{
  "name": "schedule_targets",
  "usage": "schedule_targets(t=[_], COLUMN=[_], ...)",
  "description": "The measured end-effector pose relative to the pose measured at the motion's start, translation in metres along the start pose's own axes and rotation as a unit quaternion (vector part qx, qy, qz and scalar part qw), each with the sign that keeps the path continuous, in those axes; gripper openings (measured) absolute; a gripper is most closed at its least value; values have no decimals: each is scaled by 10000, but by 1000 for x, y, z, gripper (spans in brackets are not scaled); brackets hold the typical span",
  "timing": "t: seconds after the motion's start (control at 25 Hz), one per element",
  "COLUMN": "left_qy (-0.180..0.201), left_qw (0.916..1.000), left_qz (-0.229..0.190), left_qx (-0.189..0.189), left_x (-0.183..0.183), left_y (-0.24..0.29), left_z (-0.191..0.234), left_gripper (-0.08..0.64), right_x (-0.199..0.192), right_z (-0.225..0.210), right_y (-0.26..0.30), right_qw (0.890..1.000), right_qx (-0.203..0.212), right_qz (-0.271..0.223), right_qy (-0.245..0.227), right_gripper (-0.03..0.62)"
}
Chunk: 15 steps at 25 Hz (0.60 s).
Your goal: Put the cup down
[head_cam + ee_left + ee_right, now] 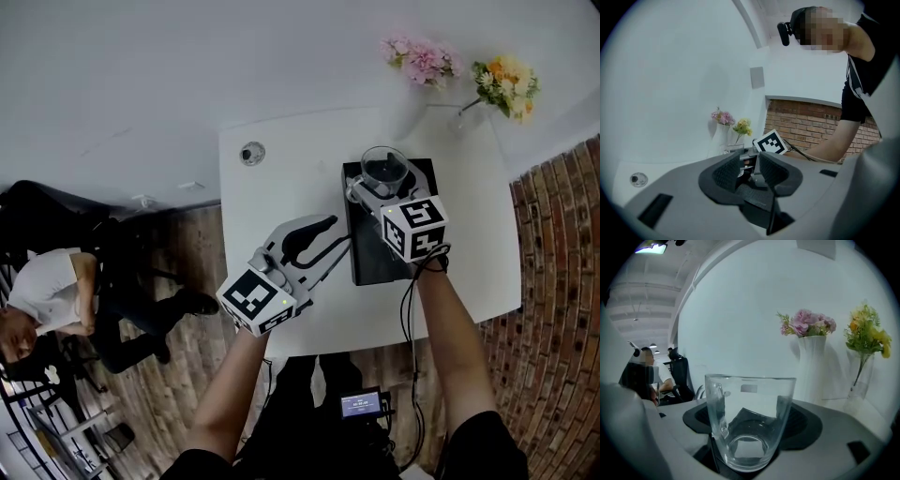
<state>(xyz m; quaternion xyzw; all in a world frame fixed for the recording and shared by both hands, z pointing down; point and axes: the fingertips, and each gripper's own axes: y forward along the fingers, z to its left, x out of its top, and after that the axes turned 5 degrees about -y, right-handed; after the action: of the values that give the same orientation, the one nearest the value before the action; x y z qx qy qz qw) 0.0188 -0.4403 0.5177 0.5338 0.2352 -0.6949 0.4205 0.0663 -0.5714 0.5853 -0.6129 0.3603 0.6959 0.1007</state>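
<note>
A clear glass cup (384, 172) with a handle stands upright between the jaws of my right gripper (379, 187), which is shut on its lower part. In the right gripper view the empty cup (747, 418) fills the middle, handle to the left. It is over the far end of a black slab (370, 255) on the white table (281, 169); I cannot tell whether it touches the slab. My left gripper (323, 232) hovers over the table left of the slab. A narrow gap shows between its jaws (749, 163), with nothing in it.
Two vases stand at the table's far edge, one with pink flowers (422, 61), one with yellow flowers (506, 84). A small round object (251, 153) lies at the far left corner. A seated person (47, 291) is to the left, a brick wall (562, 281) to the right.
</note>
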Motion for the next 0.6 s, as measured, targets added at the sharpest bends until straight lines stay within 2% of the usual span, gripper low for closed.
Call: schedule_targets(t=[0.32,0.6], left_qy=[-39,-82], left_qw=[10000,9999], left_qz=[-33,-58], left_qx=[32,36], left_x=[-3,-6], left_y=[-5,-7], left_z=[5,6], left_gripper=[138,138], right_x=[-2,-4], right_z=[-8,-9], right_y=[16,17], right_qw=[9994,9979], right_qx=[-339,-495], right_qz=[23,-48], right_qy=[-106,-422], right_gripper=[403,403])
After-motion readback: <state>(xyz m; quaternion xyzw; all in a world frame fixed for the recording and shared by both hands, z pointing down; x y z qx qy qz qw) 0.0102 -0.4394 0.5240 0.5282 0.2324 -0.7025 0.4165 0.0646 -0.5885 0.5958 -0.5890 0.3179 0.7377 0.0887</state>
